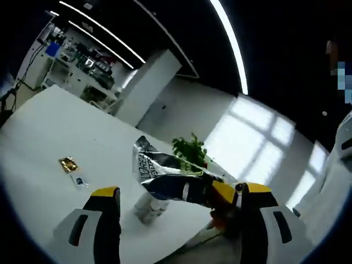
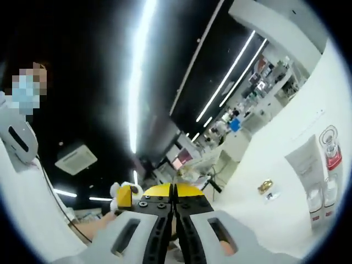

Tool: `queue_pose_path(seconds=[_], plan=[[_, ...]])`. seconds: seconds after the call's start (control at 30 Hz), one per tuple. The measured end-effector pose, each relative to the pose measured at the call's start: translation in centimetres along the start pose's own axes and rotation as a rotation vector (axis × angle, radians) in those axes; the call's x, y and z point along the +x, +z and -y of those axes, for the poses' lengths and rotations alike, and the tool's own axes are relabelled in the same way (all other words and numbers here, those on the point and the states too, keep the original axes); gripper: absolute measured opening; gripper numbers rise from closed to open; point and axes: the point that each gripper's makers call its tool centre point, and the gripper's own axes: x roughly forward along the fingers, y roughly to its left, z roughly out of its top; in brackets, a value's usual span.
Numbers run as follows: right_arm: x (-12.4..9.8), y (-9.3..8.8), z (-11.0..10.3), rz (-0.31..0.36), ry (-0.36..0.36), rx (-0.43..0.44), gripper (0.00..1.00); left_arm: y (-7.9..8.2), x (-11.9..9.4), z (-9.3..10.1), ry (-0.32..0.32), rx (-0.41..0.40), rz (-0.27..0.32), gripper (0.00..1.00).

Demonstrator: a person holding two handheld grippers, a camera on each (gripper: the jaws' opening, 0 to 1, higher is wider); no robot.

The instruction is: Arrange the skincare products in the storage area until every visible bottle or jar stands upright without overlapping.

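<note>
A crumpled silver tube (image 1: pixel 165 173) with dark print hangs in the air above the white table (image 1: pixel 49 126). Its right end sits in the yellow tips of my right gripper (image 1: pixel 226 193), which comes in from the right. My left gripper (image 1: pixel 180 191) is wide open, its jaws on either side of the tube and not touching it. Below the tube a silvery bottle (image 1: pixel 148 208) stands on the table. In the right gripper view my right gripper (image 2: pixel 173 190) has its jaws pressed together, and the tube is hidden behind them.
A small gold packet (image 1: pixel 69 164) and a pale sachet (image 1: pixel 80 180) lie on the table. A green plant (image 1: pixel 190 149) stands behind. At right stand a white tube (image 2: pixel 308 165), a red-banded bottle (image 2: pixel 330 148) and white bottles (image 2: pixel 316 201). A person's sleeve (image 2: pixel 19 137) is at left.
</note>
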Motion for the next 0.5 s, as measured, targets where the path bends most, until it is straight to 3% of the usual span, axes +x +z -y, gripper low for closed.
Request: queue_pose_path(seconds=[0.13, 0.27, 0.33, 0.4, 0.5], plan=[[0.3, -0.8, -0.6, 0.014, 0.003, 0.027, 0.01, -0.2, 0.6, 0.9, -0.013, -0.032, 0.011, 0.71], [0.5, -1.6, -0.7, 0.006, -0.005, 0.041, 0.01, -0.5, 1.1, 1.0, 0.0, -0.069, 0.035, 0.5], [0.5, -1.7, -0.7, 0.007, -0.008, 0.051, 0.01, -0.8, 1.1, 0.8, 0.013, -0.062, 0.027, 0.42], [0.5, -1.9, -0.7, -0.005, -0.019, 0.037, 0.01, -1.5, 1.0, 0.2, 0.039, -0.059, 0.0, 0.27], [0.4, -2.4, -0.4, -0.035, -0.04, 0.025, 0.01, -1.7, 0.9, 0.0, 0.039, -0.092, -0.009, 0.21]])
